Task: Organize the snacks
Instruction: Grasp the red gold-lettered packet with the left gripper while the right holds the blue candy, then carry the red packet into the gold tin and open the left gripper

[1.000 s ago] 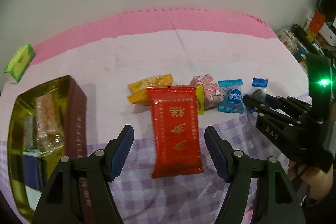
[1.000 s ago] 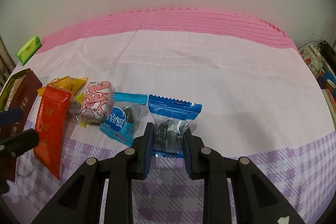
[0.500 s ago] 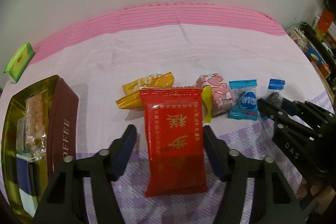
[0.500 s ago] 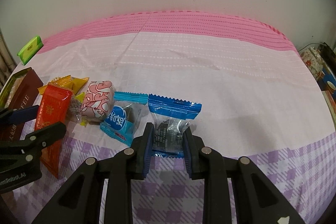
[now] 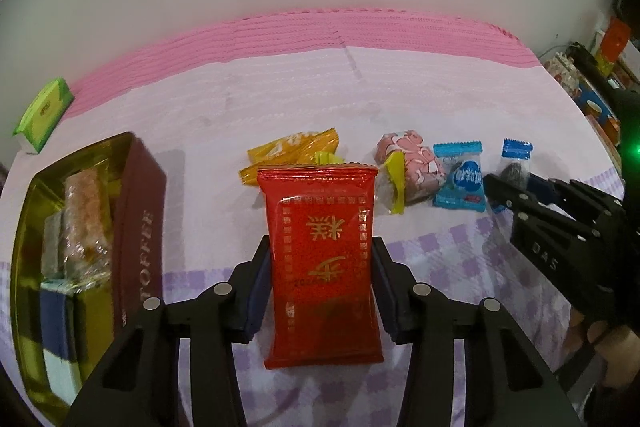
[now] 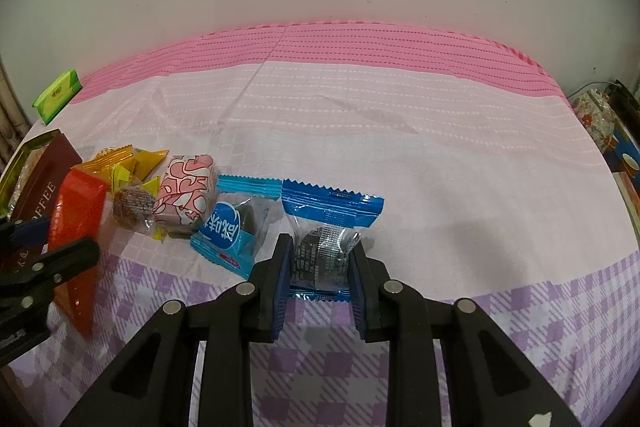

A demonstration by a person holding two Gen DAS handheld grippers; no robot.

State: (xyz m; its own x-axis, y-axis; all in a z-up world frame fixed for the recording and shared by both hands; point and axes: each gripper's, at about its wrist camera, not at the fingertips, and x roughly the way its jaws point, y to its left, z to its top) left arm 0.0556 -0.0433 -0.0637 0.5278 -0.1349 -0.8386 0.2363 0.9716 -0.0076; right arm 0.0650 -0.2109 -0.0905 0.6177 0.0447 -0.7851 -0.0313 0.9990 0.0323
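right now my left gripper [image 5: 320, 281] is closing its jaws on the red snack packet [image 5: 322, 259], the pads already against its two long edges as it lies on the tablecloth [image 6: 400, 147]. my right gripper [image 6: 320, 267] is clamped tight on the dark-blue wrapped candy [image 6: 326, 235]. the open toffee tin [image 5: 138, 227] sits just left of the red packet, with the other wrapped sweets in a row between.
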